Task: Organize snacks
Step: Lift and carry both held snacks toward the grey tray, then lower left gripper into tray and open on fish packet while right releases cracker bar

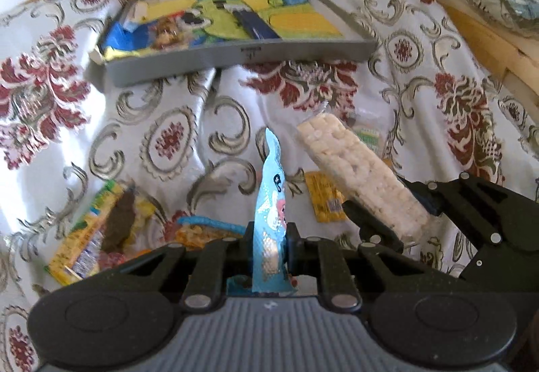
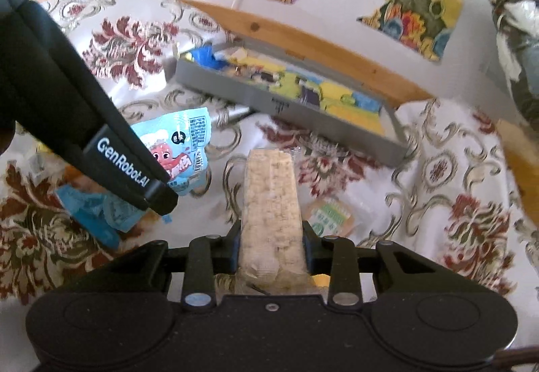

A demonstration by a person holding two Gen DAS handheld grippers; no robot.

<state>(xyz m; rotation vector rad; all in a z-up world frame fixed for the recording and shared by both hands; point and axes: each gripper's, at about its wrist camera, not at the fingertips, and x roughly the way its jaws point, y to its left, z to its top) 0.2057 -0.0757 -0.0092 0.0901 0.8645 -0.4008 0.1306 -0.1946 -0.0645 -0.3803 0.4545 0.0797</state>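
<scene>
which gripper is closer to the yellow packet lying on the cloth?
Right. The right gripper, holding the rice bar, sits just beside the yellow packet; the left gripper is further off.

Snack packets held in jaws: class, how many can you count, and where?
2. The light blue packet is clamped in the left gripper; the puffed rice bar is clamped in the right gripper. Other snacks lie on the cloth.

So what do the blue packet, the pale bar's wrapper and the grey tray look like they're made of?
Blue packet, clamped in the left gripper: thin glossy plastic film, printed; it creases and shines. Pale bar, clamped in the right gripper: puffed grains in clear film, contents showing through. Grey tray: rigid matte walls, probably moulded plastic.
</scene>
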